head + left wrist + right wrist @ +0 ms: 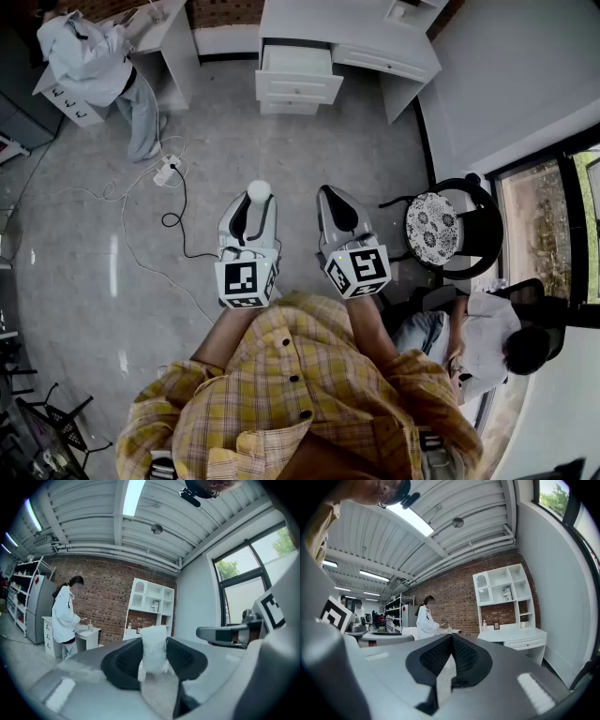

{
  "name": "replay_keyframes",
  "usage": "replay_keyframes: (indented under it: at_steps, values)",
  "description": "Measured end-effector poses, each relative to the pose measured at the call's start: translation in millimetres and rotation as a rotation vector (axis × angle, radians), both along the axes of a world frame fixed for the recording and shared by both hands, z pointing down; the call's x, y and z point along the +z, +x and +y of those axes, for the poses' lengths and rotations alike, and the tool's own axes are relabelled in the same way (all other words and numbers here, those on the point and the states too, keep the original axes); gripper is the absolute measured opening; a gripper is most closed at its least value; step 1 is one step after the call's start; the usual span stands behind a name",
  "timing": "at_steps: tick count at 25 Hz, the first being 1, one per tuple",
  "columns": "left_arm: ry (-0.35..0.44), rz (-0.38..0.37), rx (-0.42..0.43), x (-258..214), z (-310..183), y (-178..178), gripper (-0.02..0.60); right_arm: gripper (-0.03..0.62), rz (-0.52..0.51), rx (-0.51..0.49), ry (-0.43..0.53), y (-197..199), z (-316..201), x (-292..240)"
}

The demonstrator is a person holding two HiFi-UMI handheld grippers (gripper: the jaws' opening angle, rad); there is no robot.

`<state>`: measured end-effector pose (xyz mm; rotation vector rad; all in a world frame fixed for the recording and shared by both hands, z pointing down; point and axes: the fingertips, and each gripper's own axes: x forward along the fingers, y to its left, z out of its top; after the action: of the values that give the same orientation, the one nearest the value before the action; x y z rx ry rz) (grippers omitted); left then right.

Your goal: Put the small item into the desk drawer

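My left gripper (255,202) is shut on a small white item (259,191), which sticks up between its black pads (127,660). In the left gripper view the white item (153,649) stands upright in the middle of the jaws. My right gripper (334,204) is beside it, shut with nothing held; its pads (461,658) meet at the tips. The white desk (375,42) stands far ahead across the floor, with one drawer (298,73) pulled out. In the right gripper view the desk (513,635) shows at the right under a white shelf unit.
A person in white stands at a second white desk (164,28) at the back left. A power strip and cables (165,171) lie on the floor ahead left. A black chair with a patterned cushion (433,228) stands to the right, a seated person (483,337) behind it.
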<state>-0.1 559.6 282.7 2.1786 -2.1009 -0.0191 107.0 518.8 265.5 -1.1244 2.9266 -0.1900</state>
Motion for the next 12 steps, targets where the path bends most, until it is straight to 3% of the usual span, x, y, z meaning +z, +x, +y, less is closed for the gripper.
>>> replay_keyframes:
  at_steps: [12]
  values:
    - [0.003, -0.017, 0.036, 3, -30, 10, 0.167, -0.011, -0.043, 0.017, -0.008, 14, -24, 4]
